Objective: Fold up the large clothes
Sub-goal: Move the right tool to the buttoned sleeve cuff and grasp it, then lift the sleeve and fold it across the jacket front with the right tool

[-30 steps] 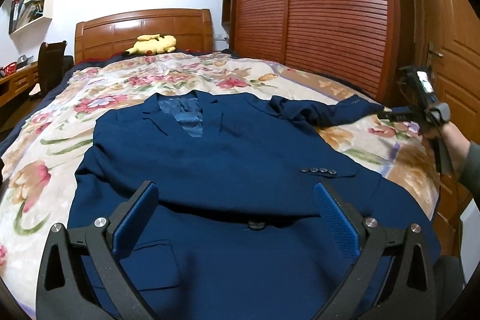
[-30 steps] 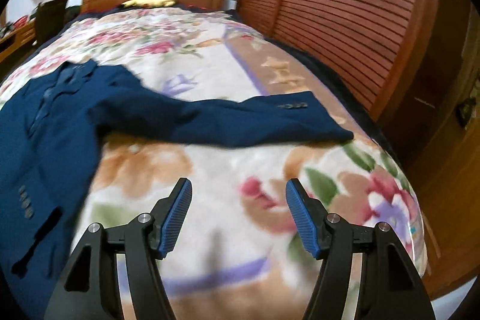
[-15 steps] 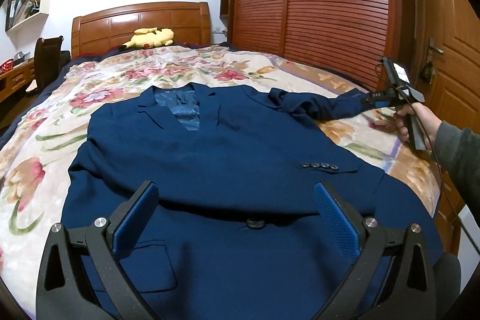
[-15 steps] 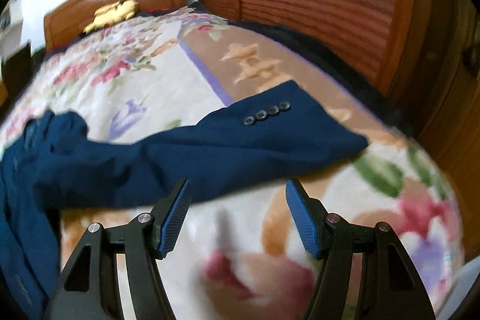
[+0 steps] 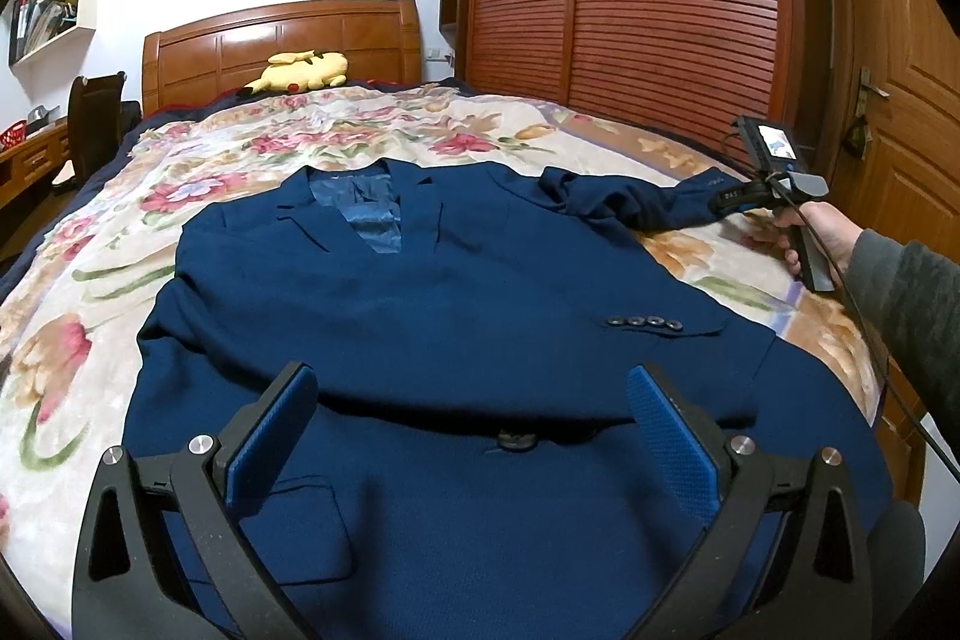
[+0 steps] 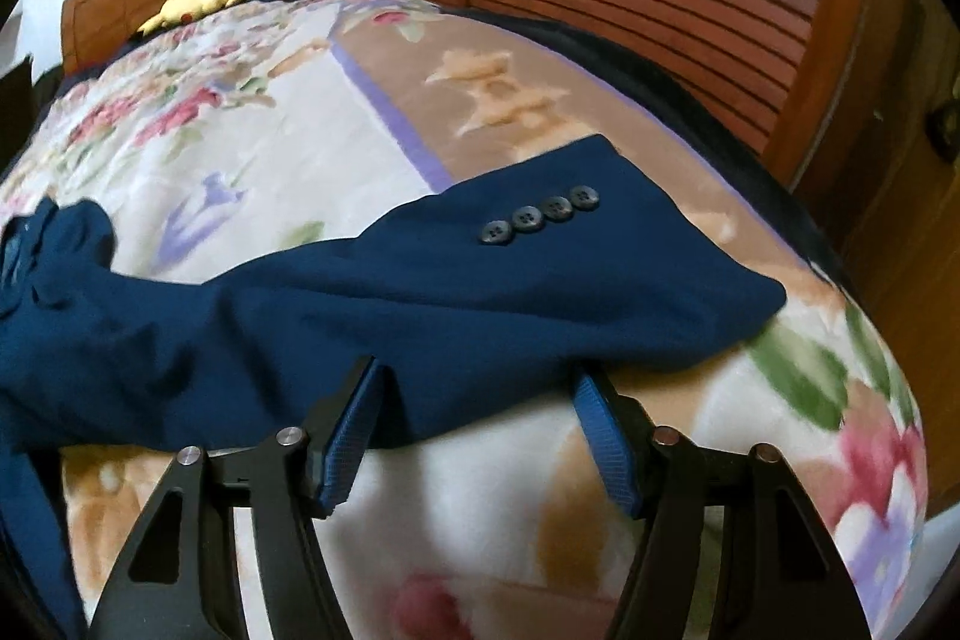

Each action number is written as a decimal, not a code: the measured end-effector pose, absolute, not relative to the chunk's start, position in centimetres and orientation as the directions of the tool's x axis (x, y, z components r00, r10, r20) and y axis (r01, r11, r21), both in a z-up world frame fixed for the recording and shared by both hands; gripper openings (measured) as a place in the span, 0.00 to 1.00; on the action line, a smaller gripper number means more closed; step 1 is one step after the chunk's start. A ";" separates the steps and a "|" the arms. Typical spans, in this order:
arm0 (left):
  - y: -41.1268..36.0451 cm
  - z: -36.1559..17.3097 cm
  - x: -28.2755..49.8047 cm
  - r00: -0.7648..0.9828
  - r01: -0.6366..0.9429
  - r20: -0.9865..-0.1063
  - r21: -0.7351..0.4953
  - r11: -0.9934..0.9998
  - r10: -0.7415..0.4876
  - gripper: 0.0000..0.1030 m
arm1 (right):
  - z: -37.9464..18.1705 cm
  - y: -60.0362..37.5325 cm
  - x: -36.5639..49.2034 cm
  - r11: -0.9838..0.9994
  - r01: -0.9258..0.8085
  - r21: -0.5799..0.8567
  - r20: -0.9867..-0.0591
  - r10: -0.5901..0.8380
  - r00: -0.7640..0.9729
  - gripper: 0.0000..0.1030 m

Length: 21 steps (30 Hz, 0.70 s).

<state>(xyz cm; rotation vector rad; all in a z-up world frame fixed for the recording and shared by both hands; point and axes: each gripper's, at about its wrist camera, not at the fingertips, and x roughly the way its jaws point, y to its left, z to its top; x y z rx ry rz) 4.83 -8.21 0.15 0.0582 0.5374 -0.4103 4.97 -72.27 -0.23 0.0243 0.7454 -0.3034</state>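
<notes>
As my right gripper (image 6: 480, 436) narrows its jaws around the near edge of the blazer sleeve (image 6: 456, 292), cloth lies between the pads but is not yet pinched; they may close on the floral blanket (image 6: 492, 520) too, or catch only one layer. My left gripper (image 5: 474, 436) hangs wide open and empty over the navy blazer (image 5: 432, 316), spread flat just beyond its fingertips. Only the left view shows the whole blazer and the hand (image 5: 810, 232); only the right shows cuff buttons (image 6: 540, 215) and the bite.
</notes>
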 end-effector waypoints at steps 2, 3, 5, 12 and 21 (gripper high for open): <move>-8.2 0.1 4.8 0.781 0.393 -0.510 -0.049 0.918 -0.361 1.00 | -0.2 -71.9 4.9 0.960 0.261 -0.098 -0.674 -0.257 0.693 0.21; -8.2 0.1 4.8 0.781 0.392 -0.511 -0.049 0.919 -0.360 1.00 | -0.1 -71.7 4.8 0.965 0.242 -0.102 -0.676 -0.245 0.694 0.11; -8.2 0.1 4.7 0.781 0.391 -0.510 -0.050 0.919 -0.360 1.00 | 0.3 -70.8 4.3 0.966 0.215 -0.143 -0.666 -0.255 0.701 0.08; -8.2 -0.1 5.2 0.779 0.382 -0.520 -0.050 0.923 -0.351 1.00 | 3.3 -67.6 1.4 0.968 0.123 -0.219 -0.611 -0.234 0.756 0.06; -7.9 0.0 4.6 0.785 0.376 -0.515 -0.044 0.926 -0.343 1.00 | 8.6 -62.4 -4.5 0.963 0.030 -0.269 -0.512 -0.170 0.842 0.05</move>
